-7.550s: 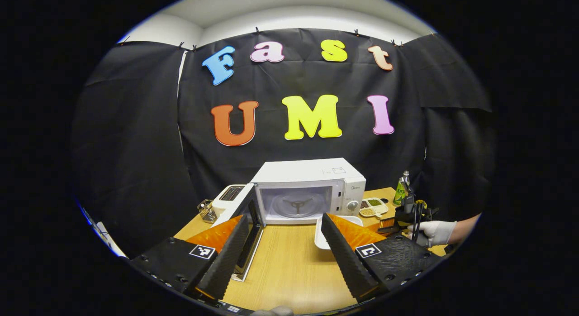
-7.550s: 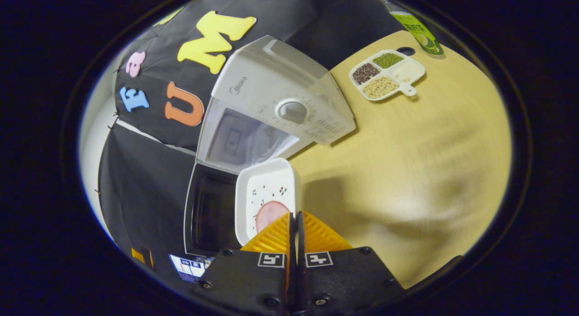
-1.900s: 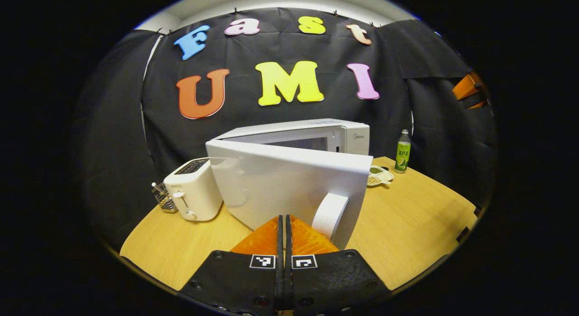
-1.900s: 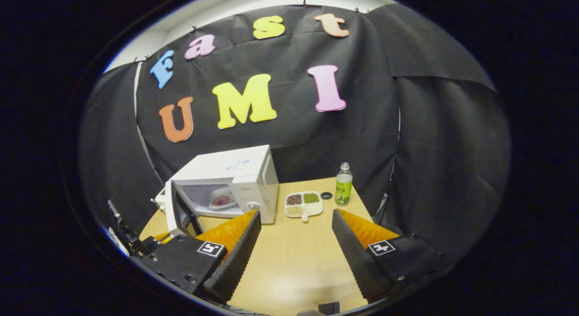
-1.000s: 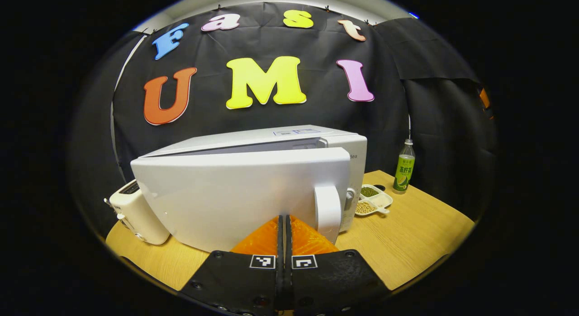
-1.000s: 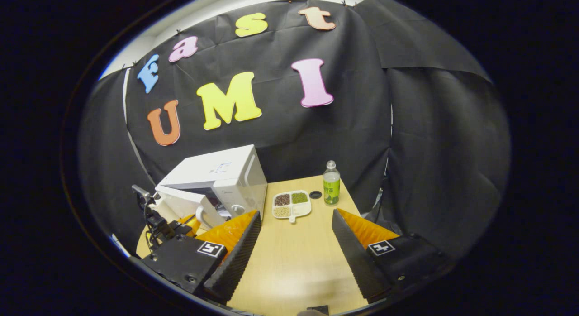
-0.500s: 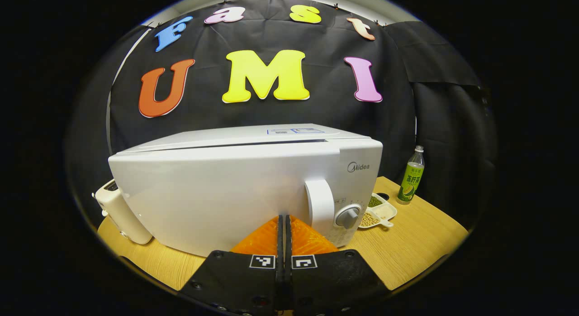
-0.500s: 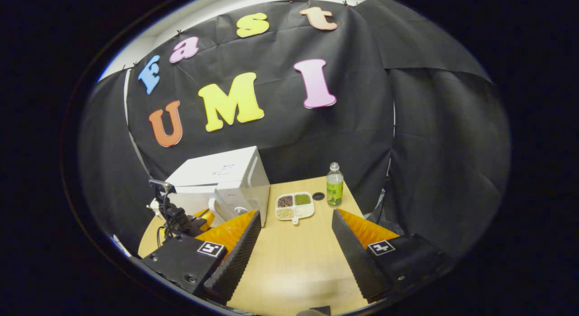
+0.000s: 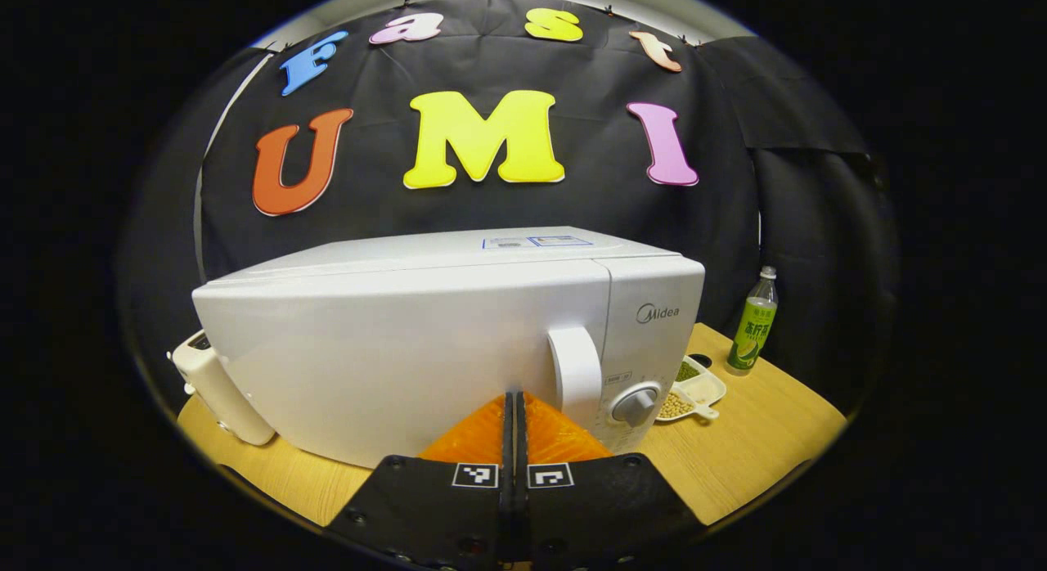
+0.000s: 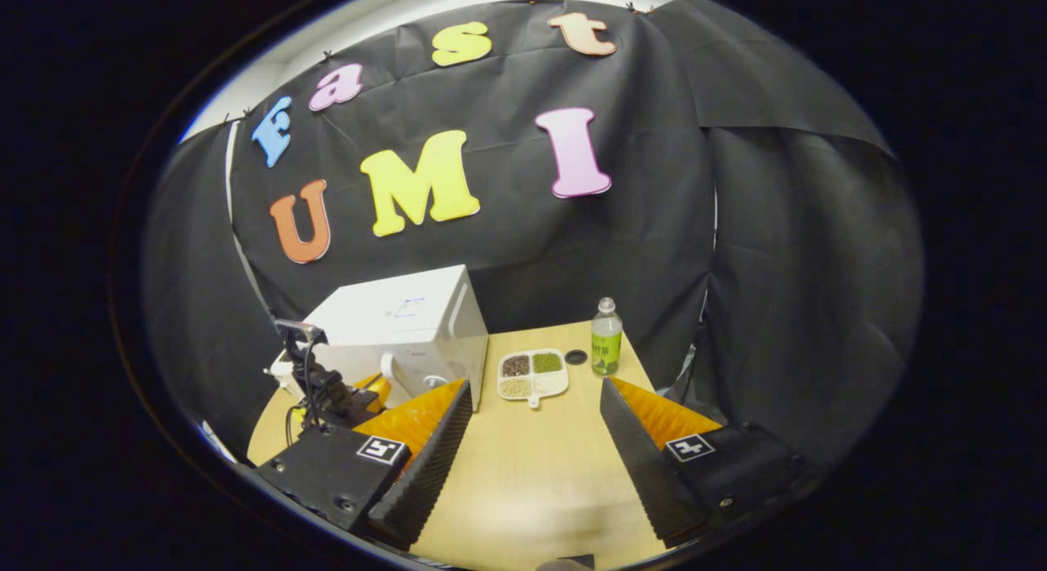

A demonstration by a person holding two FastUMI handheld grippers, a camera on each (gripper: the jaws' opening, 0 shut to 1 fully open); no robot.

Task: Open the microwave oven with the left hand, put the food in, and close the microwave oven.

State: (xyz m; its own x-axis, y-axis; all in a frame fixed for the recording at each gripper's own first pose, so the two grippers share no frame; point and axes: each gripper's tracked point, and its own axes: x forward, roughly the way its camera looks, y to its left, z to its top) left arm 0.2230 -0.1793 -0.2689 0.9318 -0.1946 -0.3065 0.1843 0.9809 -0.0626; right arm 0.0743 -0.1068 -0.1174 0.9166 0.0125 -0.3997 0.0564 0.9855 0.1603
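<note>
A white microwave oven (image 9: 409, 342) stands close in the left gripper view, its door flush with the body. My left gripper (image 9: 515, 399) is shut with nothing between its fingers, its tips against the door just left of the white handle (image 9: 575, 373). The food is hidden inside. In the right gripper view the microwave oven (image 10: 409, 321) sits at the far left of the table with the left gripper (image 10: 360, 395) in front of its door. My right gripper (image 10: 536, 420) hangs open over the wooden table (image 10: 523, 481), holding nothing.
A white toaster (image 9: 217, 383) stands left of the microwave. Right of the microwave lie a divided dish of beans (image 10: 532, 373), a small dark cap (image 10: 576, 357) and a green-labelled bottle (image 10: 605, 338). Black cloth walls close the back and sides.
The microwave door swung from partly open to flush with the body, with my shut left gripper pressed against it. The right gripper stayed open and hardly moved.
</note>
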